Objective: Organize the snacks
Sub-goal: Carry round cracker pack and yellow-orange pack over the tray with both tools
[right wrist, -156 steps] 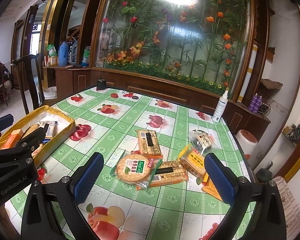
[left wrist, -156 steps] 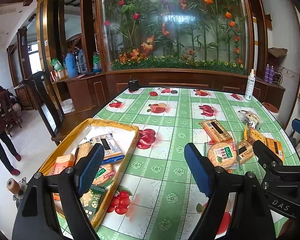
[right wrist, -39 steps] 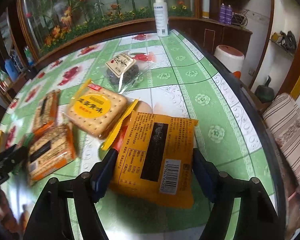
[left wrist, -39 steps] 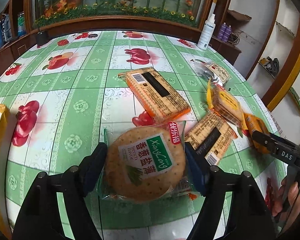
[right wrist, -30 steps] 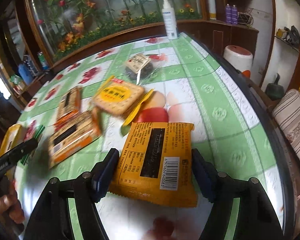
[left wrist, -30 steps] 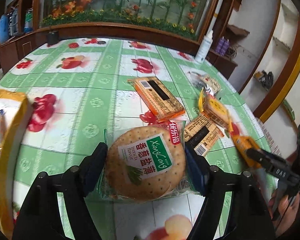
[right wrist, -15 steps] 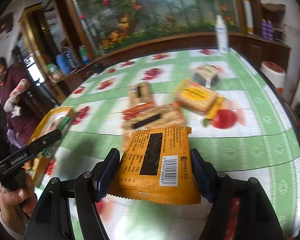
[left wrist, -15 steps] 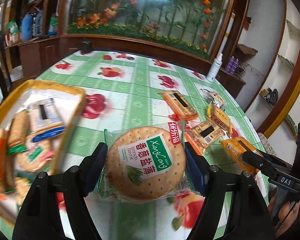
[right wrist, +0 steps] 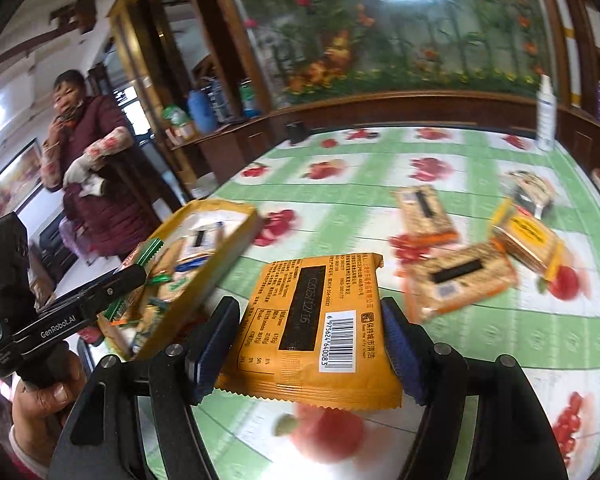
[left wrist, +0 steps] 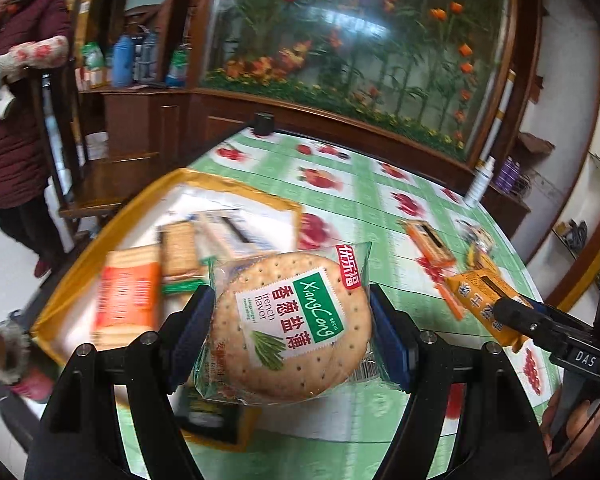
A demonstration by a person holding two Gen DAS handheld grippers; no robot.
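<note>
Left hand-held gripper [left wrist: 290,334] is clamped on the round cracker pack [left wrist: 290,324], blue pads pressing both side edges, pack lifted clear of the bench [left wrist: 360,208]. Right hand-held gripper [right wrist: 308,340] grips the orange snack pack [right wrist: 314,320] the same way, barcode side up, also airborne.

The yellow tray [left wrist: 236,182] sits at about 10 o'clock from the cracker pack in the left wrist view and 9 to 10 o'clock in the right wrist view. It already holds several packs. Four loose snacks [right wrist: 460,276] lie on the bench at 1 to 2 o'clock of the orange pack.

Step in hand looks like carry to tray, both packs at once. To do it well:
- Bring one pack over the tray at a time, since both grippers crowd the same corner.
- Pick a bare patch of the white liner at the far end, around 12 o'clock of the stacked packs.
- Lower flat, let go low, so nothing slides over the rim.
- Keep squeeze light, crackers likely crush easily.

A person [left wrist: 16,92] stands beyond the tray at 10 o'clock, not involved.
</note>
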